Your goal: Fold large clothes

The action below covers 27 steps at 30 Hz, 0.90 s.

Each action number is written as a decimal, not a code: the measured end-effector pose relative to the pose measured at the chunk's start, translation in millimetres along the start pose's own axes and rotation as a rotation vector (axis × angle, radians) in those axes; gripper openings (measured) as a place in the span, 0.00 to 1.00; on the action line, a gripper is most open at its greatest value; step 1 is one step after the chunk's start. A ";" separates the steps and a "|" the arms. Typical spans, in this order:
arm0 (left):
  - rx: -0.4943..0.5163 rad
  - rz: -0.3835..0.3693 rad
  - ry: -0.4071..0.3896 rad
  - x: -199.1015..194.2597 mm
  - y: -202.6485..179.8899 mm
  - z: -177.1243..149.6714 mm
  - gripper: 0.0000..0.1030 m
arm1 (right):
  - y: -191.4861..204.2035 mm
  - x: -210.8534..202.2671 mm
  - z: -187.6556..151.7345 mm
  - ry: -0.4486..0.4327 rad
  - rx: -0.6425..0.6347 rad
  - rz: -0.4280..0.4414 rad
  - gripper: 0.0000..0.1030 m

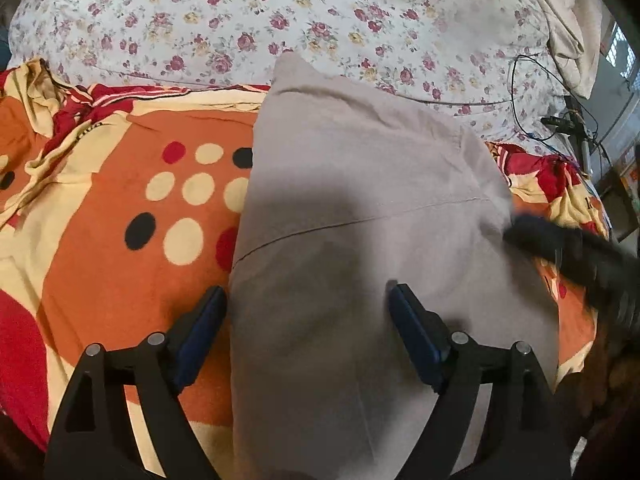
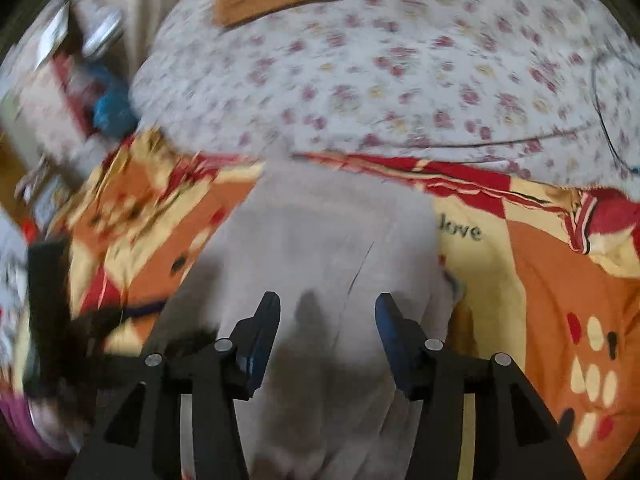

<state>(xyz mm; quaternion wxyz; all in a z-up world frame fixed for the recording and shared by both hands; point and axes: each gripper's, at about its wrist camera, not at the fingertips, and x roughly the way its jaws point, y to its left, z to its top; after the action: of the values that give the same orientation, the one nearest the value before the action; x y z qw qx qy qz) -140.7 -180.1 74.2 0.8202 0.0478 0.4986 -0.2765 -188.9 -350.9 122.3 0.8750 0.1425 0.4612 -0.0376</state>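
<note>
A grey garment (image 1: pixel 360 184) lies flat in a long folded strip on the orange, red and cream blanket (image 1: pixel 120 216). My left gripper (image 1: pixel 308 304) is open above its near part, the left finger over the blanket, the right finger over the cloth. The right gripper shows blurred at the garment's right edge (image 1: pixel 568 252). In the right wrist view the garment (image 2: pixel 320 240) runs away from me, and my right gripper (image 2: pixel 328 312) is open over it, holding nothing. That view is motion-blurred.
A white floral sheet (image 1: pixel 320 12) covers the bed beyond the blanket (image 2: pixel 560 280). A black cable (image 1: pixel 532 80) and small devices lie at the right bed edge. Cluttered items (image 2: pixel 80 60) sit off the bed at the left.
</note>
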 end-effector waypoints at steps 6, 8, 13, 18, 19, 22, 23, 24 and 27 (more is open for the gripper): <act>0.043 0.024 -0.017 -8.8 -8.0 -4.9 0.81 | -11.4 12.1 -50.2 0.044 0.003 -0.168 0.53; 0.057 0.050 -0.042 -15.3 -10.8 -7.7 0.81 | -21.6 4.5 -54.4 0.045 0.066 -0.132 0.54; 0.063 0.080 -0.077 -25.8 -12.9 -10.7 0.81 | -18.5 -21.1 -55.2 0.002 0.092 -0.103 0.57; 0.080 0.114 -0.127 -38.3 -14.4 -12.5 0.81 | 0.5 -40.5 -51.2 -0.060 0.068 -0.163 0.61; 0.081 0.118 -0.132 -40.3 -14.0 -12.5 0.81 | 2.0 -41.9 -51.1 -0.066 0.068 -0.167 0.63; 0.082 0.139 -0.163 -46.8 -12.7 -12.4 0.81 | 8.5 -46.7 -51.1 -0.095 0.067 -0.180 0.68; 0.081 0.145 -0.174 -48.7 -12.6 -12.7 0.81 | 9.7 -47.5 -51.1 -0.102 0.067 -0.187 0.71; 0.079 0.151 -0.189 -51.4 -11.6 -12.8 0.81 | 11.9 -48.9 -51.3 -0.114 0.065 -0.201 0.72; 0.064 0.159 -0.223 -57.2 -9.0 -14.7 0.81 | 18.2 -53.2 -51.6 -0.150 0.059 -0.245 0.78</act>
<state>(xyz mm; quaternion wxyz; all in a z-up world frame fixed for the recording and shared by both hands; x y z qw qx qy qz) -176.9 -159.3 116.9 0.8879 0.0823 0.3897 -0.2301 -256.8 -322.3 142.2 0.8913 0.1074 0.4072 -0.1682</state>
